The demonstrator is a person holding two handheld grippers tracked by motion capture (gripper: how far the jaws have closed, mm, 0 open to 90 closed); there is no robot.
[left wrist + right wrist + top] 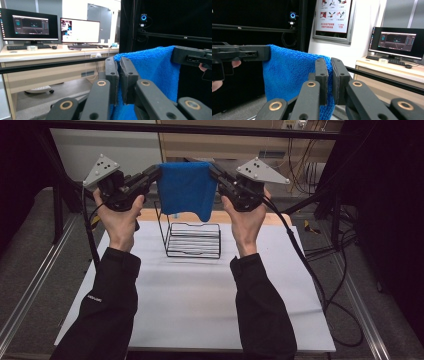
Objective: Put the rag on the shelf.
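A blue cloth [185, 190] hangs stretched between the two hand-held grippers, held up in the air above the far part of the bench [200, 305]. The left hand-held gripper [152, 171] is clenched on the cloth's upper left corner, and the right hand-held gripper [214, 170] is clenched on its upper right corner, so the top edge runs nearly level between them. The rest of the cloth drops freely, its lower edge uneven (the right side hangs a little lower than the left).

Below and just behind the cloth's lower edge stands a black wire rack [194, 240] on the white bench top; the cloth's bottom hangs close over the rack's far side, and whether they touch I cannot tell.

In the left gripper view, the jaws stand almost together with a fold of the cloth [155, 67] pinched between them, and the other hand-held gripper [190, 56] bites the cloth's far corner at the right. In the right gripper view, the jaws likewise close on the cloth [287, 72], with the left hand-held gripper [262, 53] gripping the opposite corner at the left.

Each hand [120, 217] wraps round its gripper's body, the right hand [246, 222] mirroring the left, and both dark sleeves come up from the near edge of the bench. Cables trail from the grippers down the sides.
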